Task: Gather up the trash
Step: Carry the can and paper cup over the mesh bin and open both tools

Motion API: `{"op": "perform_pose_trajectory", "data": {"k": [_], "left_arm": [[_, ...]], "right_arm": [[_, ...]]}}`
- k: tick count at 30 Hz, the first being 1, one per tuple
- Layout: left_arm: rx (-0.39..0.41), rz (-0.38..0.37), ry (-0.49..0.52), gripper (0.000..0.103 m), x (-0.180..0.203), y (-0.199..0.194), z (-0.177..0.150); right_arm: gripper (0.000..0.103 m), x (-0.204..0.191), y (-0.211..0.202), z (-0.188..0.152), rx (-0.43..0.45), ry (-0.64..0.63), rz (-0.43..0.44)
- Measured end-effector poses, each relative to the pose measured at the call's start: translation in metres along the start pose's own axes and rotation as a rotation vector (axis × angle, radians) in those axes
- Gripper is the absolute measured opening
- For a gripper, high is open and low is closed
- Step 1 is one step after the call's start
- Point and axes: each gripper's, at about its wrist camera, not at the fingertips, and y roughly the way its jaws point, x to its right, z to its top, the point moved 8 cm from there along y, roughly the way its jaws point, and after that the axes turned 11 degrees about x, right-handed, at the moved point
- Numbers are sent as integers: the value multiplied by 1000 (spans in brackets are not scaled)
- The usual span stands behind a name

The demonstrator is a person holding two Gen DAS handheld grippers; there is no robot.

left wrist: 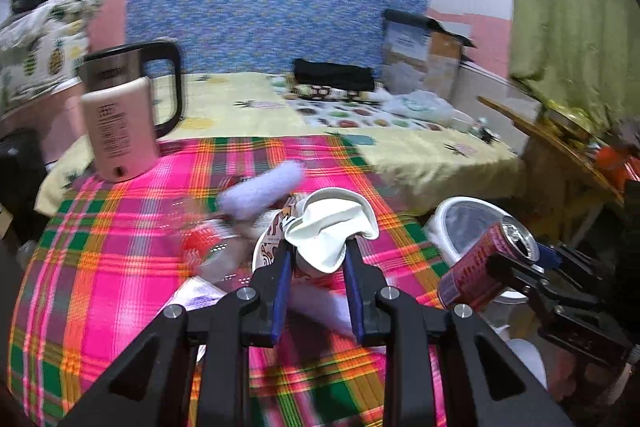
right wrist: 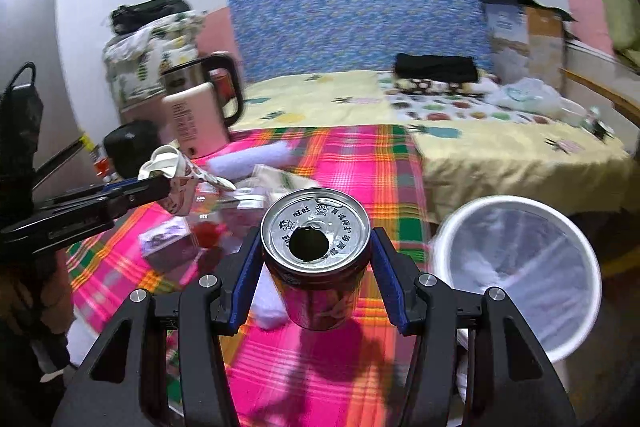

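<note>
- The crushed paper cup (left wrist: pixel 328 231), white inside with a brown printed outside, sits pinched between the blue pads of the left gripper (left wrist: pixel 318 255), whose jaws are drawn in narrow around it; it hangs above the plaid cloth (left wrist: pixel 120 267).
- The red drink can (right wrist: pixel 316 263), its silver top open and facing the right wrist camera, is clamped at its sides by the right gripper (right wrist: pixel 316 267), jaws spread wide to the can's width; it too is held above the plaid cloth.
- In the left wrist view the same can (left wrist: pixel 484 263) shows to the right of the cup, in front of the white trash bin (left wrist: pixel 452 215).
- The trash bin (right wrist: pixel 520 267), lined with a clear bag, stands on the floor just beside the plaid cloth's right edge.
- More litter lies on the plaid cloth beneath the cup: a clear plastic bottle with a red label (left wrist: pixel 208 247), a lilac fuzzy roll (left wrist: pixel 264 191) and a small purple box (right wrist: pixel 168 247).
- A pink electric kettle (left wrist: pixel 124 115) with a black handle stands upright at the plaid cloth's far left corner.
- Beyond the plaid cloth lies a yellow bedsheet (left wrist: pixel 420 147) and a blue patterned headboard (left wrist: pixel 260 11).
</note>
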Motion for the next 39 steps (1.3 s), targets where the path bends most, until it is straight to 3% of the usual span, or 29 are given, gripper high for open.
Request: {"op": "perform_pose_trajectory", "data": {"k": [12,18,30,34,37,39], "left_arm": [[-71,-268,73,26,121,53,-5],[-115,-366,87,26,163,74,-14],[-211,-450,122,28,202,106,-43],[-210,-464,136,28,207,105,-45],[-223,-459,139,36,207,108,-48],[-230,-457,131,50,205,111,-50]], "right_arm": [[54,95,-26,-13,10,102,-228],[55,124,-30,-23,-10,145,-292],[55,156,-23,-43,-77,182,-335],[55,158,-21,-50,-111,188,-335],[55,160,-22,-52,-114,194,-337],[56,161,-26,-52,-110,196,-339]]}}
